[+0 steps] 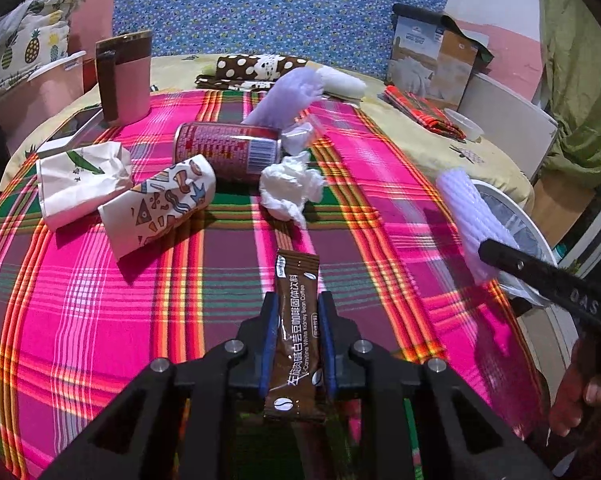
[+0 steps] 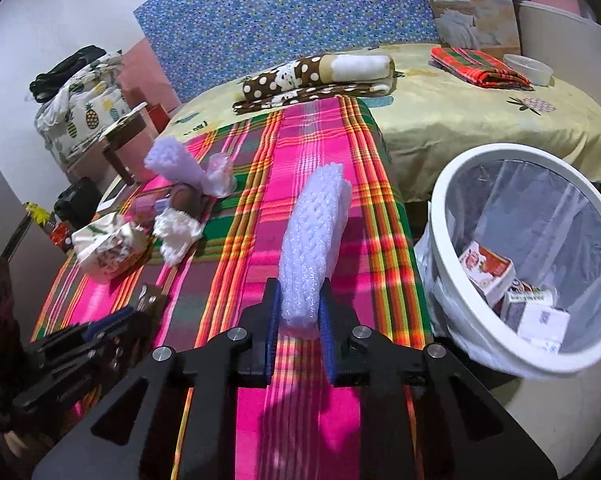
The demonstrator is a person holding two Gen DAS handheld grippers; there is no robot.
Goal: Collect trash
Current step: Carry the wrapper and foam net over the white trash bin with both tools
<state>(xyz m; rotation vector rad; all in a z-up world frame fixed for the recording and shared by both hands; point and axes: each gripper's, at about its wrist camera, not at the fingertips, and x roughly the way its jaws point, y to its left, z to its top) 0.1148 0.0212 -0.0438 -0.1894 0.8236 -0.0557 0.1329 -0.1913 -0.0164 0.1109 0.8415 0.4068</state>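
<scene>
My left gripper (image 1: pixel 298 300) is shut on a brown coffee sachet (image 1: pixel 296 320) and holds it above the plaid cloth (image 1: pixel 100 300). My right gripper (image 2: pixel 299 290) is shut on a white foam net sleeve (image 2: pixel 314 240), also seen in the left wrist view (image 1: pixel 464 212), held over the table's right side next to the white trash bin (image 2: pixel 452 216). The bin is lined with a bag and holds several cartons (image 2: pixel 486 270). On the cloth lie a red can (image 1: pixel 228 148), a crumpled tissue (image 1: pixel 288 190), a patterned paper cup (image 1: pixel 160 204), a white paper bag (image 1: pixel 80 176) and another foam sleeve (image 1: pixel 284 96).
A pink and brown tumbler (image 1: pixel 124 76) and a phone (image 1: pixel 76 124) stand at the far left. Folded dotted cloths (image 2: pixel 316 76), a folded plaid cloth (image 2: pixel 480 66), a plastic tub (image 2: pixel 528 68) and a cardboard package (image 2: pixel 472 4) lie on the yellow sheet behind.
</scene>
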